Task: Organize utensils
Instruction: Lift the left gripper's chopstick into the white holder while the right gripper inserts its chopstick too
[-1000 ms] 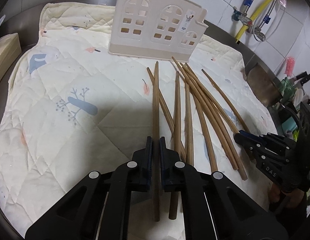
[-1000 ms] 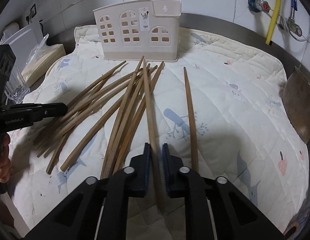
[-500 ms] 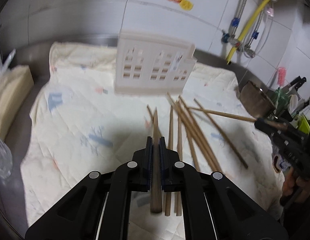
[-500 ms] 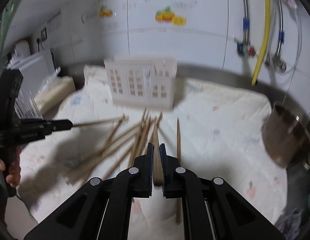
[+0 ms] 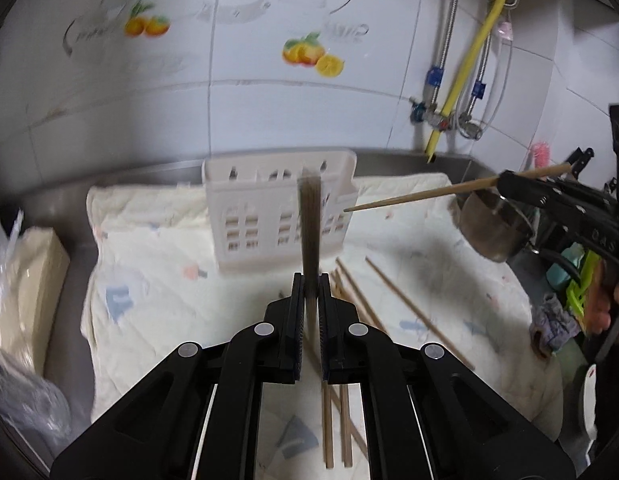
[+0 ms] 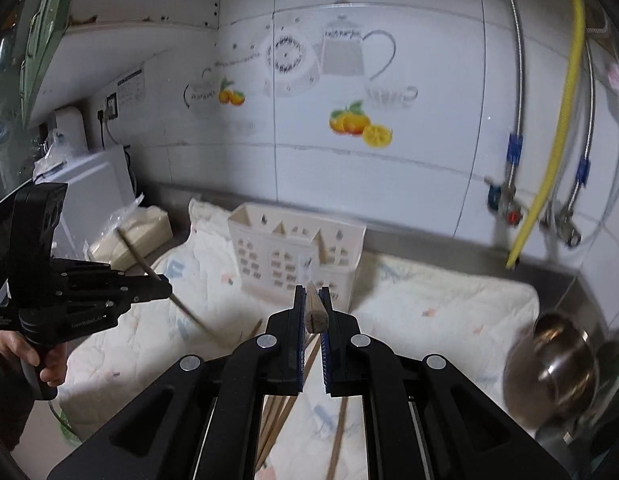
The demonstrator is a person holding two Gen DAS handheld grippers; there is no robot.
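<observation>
My left gripper [image 5: 309, 280] is shut on one wooden chopstick [image 5: 310, 224], which is blurred and points up toward the cream utensil holder [image 5: 261, 220]. My right gripper [image 6: 312, 294] is shut on another chopstick [image 6: 315, 314], seen end-on in front of the same holder [image 6: 277, 248]. Each gripper also shows in the other's view: the right gripper [image 5: 505, 180] holds its stick [image 5: 421, 195] aimed at the holder's right edge, and the left gripper [image 6: 167, 280] carries its stick [image 6: 189, 312] tilted. Several loose chopsticks [image 5: 393, 296] [image 6: 285, 400] lie on the quilted cloth [image 5: 157, 280].
A steel pot [image 5: 493, 228] [image 6: 561, 364] stands at the cloth's right edge. A bagged cream box [image 5: 25, 280] sits at the left. Yellow and braided hoses [image 6: 557, 128] hang on the tiled wall behind. A person's hand [image 6: 37, 360] grips the left tool.
Both grippers have risen off the cloth, each lifting one chopstick. The holder now sits lower in both views and the wall fills the upper half.
</observation>
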